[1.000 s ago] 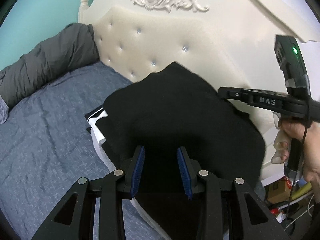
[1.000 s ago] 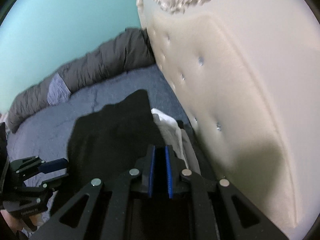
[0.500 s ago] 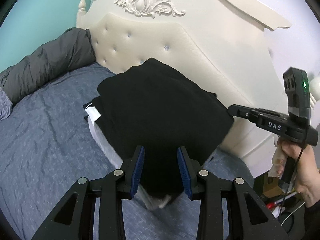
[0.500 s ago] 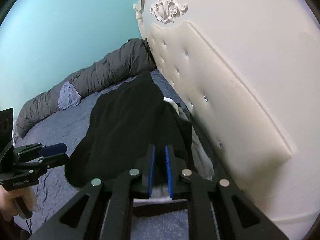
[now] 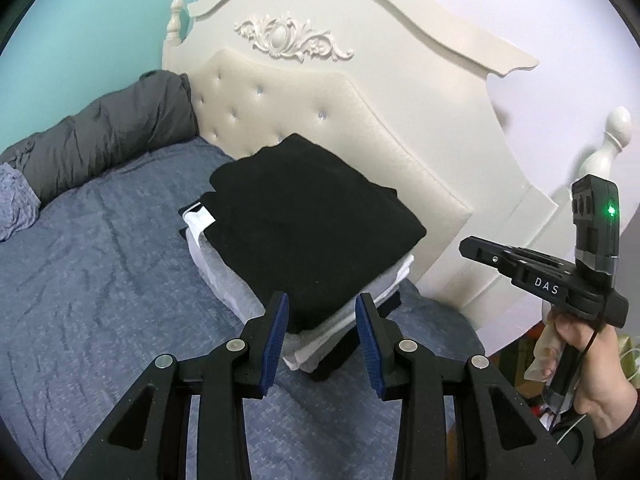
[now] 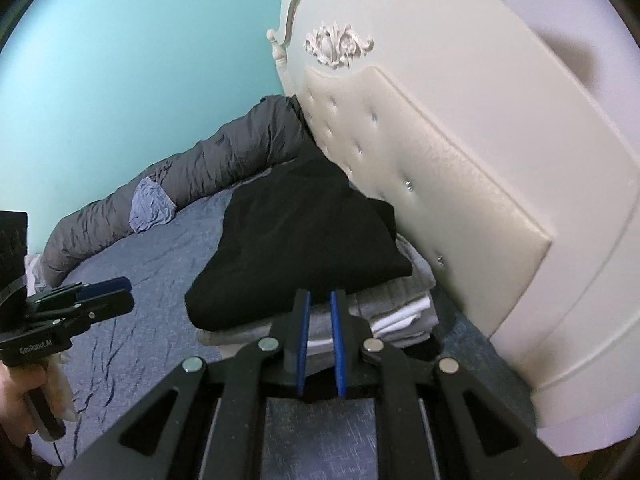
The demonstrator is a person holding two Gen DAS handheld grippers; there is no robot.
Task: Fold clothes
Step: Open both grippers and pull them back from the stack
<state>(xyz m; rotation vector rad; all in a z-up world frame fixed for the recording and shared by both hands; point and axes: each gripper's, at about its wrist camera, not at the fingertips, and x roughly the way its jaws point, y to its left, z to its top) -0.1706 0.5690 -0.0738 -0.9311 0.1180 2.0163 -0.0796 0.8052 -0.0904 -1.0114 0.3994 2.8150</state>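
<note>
A folded black garment (image 5: 308, 224) lies on top of a stack of folded white and grey clothes (image 5: 316, 346) on the bed, close to the headboard. My left gripper (image 5: 320, 312) is open, just short of the stack's near corner and holding nothing. The right wrist view shows the same black garment (image 6: 304, 248) over the grey and white layers (image 6: 400, 312). My right gripper (image 6: 320, 308) is shut with only a thin slit between its blue pads, which grip nothing. It appears from the side as the right gripper (image 5: 466, 245), clear of the stack. The left gripper (image 6: 120, 292) hovers over the sheet.
The blue bed sheet (image 5: 100, 280) stretches left of the stack. A rolled grey duvet (image 5: 112, 136) lies along the teal wall. The cream tufted headboard (image 5: 360, 128) and its bedpost (image 5: 612, 136) stand behind. A person's hand (image 5: 600, 380) holds the right gripper beyond the bed's edge.
Both grippers have drawn back from the stack, so it looks smaller and fully in view. The black garment stays settled on top. The jaws have not changed.
</note>
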